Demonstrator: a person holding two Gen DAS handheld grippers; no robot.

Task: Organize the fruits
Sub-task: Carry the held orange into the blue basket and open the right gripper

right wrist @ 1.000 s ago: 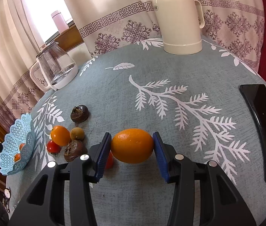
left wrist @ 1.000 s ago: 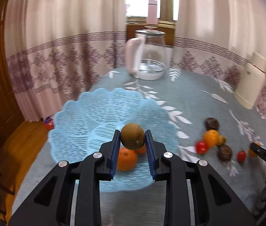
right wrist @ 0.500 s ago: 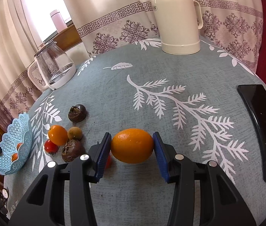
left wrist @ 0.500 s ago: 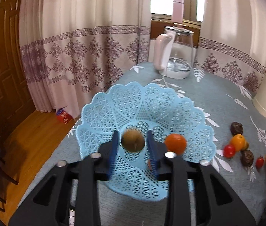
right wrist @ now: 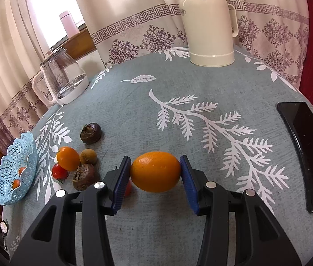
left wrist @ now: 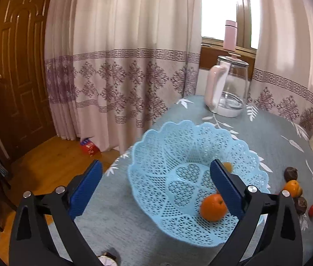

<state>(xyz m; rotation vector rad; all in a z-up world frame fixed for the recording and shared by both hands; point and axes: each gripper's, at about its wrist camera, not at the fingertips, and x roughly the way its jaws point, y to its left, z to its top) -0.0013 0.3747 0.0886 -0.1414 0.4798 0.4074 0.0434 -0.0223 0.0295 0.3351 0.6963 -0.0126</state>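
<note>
Over the blue basket, left gripper spread wide; right gripper clamps an orange.

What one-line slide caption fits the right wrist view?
Right gripper clamps an orange above the table, basket far left.

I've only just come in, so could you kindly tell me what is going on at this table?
A person is sorting fruit with two handheld grippers. The left gripper hangs open over the pale blue lattice plastic basket, which holds a round orange tangerine. The right gripper is clamped on a large oval orange fruit. More small fruits wait on the grey leaf-print tablecloth.
</note>
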